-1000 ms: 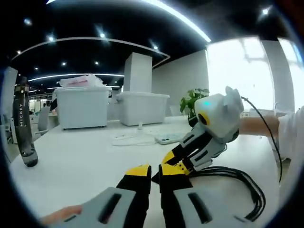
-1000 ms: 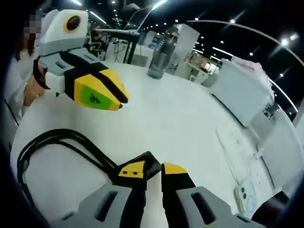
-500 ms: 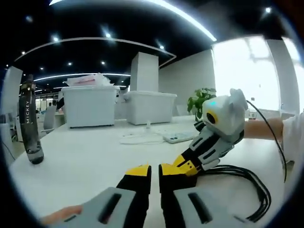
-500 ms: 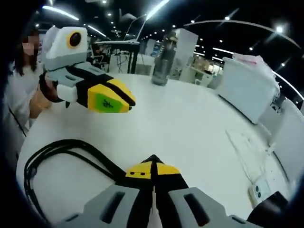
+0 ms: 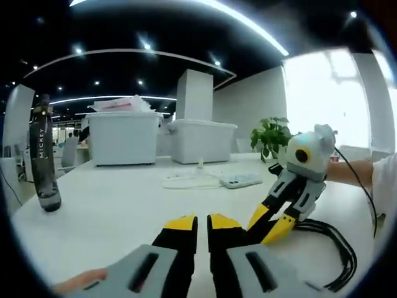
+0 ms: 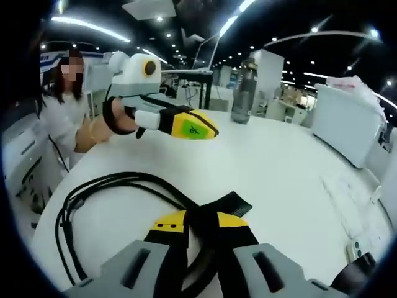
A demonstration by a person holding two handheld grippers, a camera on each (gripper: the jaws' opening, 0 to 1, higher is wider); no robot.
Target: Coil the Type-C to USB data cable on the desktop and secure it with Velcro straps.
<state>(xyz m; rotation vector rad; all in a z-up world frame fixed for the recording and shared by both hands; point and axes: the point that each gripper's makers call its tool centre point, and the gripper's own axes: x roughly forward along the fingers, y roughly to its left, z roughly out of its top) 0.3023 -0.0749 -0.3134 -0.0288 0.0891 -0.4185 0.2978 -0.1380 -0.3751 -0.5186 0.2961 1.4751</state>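
Right tongs (image 6: 201,223) clamp the cable (image 6: 118,186) and Velcro strap (image 6: 231,202); left tongs (image 5: 203,225) closed, empty. Loops could spring apart.

A white desk (image 5: 111,211) carries everything. On it lies a coiled black cable (image 6: 105,192) with a black strap (image 6: 229,203) across it. A dark bottle (image 5: 43,158) stands upright near one edge. Farther off sit two white bins (image 5: 124,136), a phone (image 5: 240,180) and a white cord (image 5: 189,183). A plant (image 5: 270,133) stands behind.
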